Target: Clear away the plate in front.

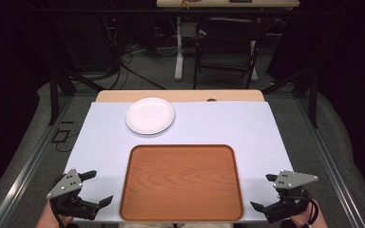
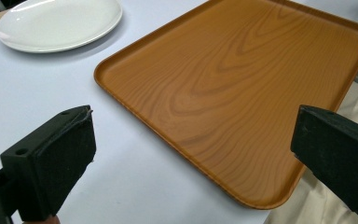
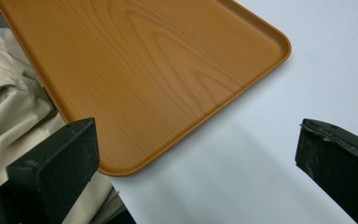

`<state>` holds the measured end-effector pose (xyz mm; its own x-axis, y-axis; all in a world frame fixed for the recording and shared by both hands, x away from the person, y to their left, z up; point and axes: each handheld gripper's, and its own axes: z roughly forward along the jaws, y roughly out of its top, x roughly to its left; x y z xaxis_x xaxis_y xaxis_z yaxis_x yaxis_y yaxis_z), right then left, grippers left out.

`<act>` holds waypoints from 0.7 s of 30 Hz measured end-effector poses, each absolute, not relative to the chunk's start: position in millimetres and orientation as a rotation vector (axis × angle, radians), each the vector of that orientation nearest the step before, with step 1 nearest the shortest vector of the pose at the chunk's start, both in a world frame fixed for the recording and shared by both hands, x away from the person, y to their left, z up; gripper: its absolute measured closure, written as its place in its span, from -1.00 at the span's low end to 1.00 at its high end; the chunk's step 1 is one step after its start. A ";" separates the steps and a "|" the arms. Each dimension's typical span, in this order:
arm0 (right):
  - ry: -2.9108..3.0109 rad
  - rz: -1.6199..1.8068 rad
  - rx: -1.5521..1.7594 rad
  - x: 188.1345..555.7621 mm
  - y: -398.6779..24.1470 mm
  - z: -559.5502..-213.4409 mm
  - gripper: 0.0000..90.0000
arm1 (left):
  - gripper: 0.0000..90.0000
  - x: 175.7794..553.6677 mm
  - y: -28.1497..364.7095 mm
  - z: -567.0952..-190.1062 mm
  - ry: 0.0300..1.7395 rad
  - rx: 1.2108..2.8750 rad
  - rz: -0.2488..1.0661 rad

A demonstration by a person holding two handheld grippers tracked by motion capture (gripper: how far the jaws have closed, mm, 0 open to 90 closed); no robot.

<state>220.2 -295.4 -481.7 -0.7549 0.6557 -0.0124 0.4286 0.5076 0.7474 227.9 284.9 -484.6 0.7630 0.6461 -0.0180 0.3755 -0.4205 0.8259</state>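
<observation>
Low at the table's near corners, left gripper (image 1: 96, 188) and right gripper (image 1: 263, 192) flank the tray (image 1: 181, 183), jaws spread

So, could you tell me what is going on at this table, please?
A person holds a gripper in each hand at the near table edge. The left gripper and right gripper are both open and hold nothing, one at each side of an empty wooden tray. A white plate, also empty, sits beyond the tray. Nothing is being handled.
</observation>
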 end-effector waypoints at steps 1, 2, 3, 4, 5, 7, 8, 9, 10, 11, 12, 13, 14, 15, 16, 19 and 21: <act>2.459 1.099 0.907 220.0 -295.7 -481.6 -1.00 | -0.99 227.9 284.7 -484.6 0.767 2.057 0.381; 2.458 1.100 0.908 220.0 -295.7 -481.6 -1.00 | -0.99 227.9 284.7 -484.6 0.767 2.057 0.381; 2.458 1.100 0.908 220.0 -295.7 -481.6 -1.00 | -0.99 227.9 284.7 -484.6 0.768 2.057 0.382; 2.459 1.099 0.908 220.1 -295.5 -481.6 -1.00 | -0.99 227.5 284.8 -484.6 0.770 2.057 0.385; 2.461 1.097 0.907 220.3 -295.0 -481.7 -1.00 | -0.99 227.3 285.2 -484.4 0.769 2.055 0.389; 2.463 1.096 0.902 220.6 -294.8 -481.8 -1.00 | -0.99 226.8 285.6 -484.1 0.772 2.053 0.397; 2.463 1.096 0.902 220.6 -294.8 -481.8 -1.00 | -0.99 226.8 285.6 -484.1 0.772 2.053 0.397; 2.461 1.097 0.905 220.6 -294.8 -481.7 -1.00 | -0.99 226.5 284.8 -484.1 0.777 2.053 0.399; 2.461 1.097 0.905 220.6 -294.8 -481.7 -1.00 | -0.99 226.5 284.8 -484.1 0.777 2.053 0.399; 2.463 1.095 0.902 220.3 -294.4 -481.6 -1.00 | -0.99 226.4 284.4 -484.0 0.779 2.055 0.403; 2.463 1.095 0.902 220.3 -294.4 -481.6 -1.00 | -0.99 226.4 284.4 -484.0 0.779 2.055 0.403; 2.462 1.095 0.903 220.4 -294.5 -481.6 -1.00 | -0.99 226.4 284.3 -483.8 0.781 2.055 0.405; 2.463 1.097 0.901 220.7 -294.6 -481.7 -1.00 | -0.99 226.5 284.2 -483.8 0.782 2.054 0.404; 2.464 1.096 0.901 220.9 -294.7 -481.8 -1.00 | -0.99 226.4 283.9 -483.6 0.783 2.057 0.405; 2.464 1.096 0.900 220.8 -294.6 -481.8 -1.00 | -0.99 226.5 283.4 -483.6 0.789 2.059 0.407; 2.464 1.095 0.901 220.6 -294.6 -481.7 -1.00 | -0.99 225.6 281.3 -483.0 0.799 2.058 0.418; 2.465 1.094 0.901 220.6 -294.4 -481.7 -1.00 | -0.99 225.0 280.0 -482.3 0.801 2.064 0.418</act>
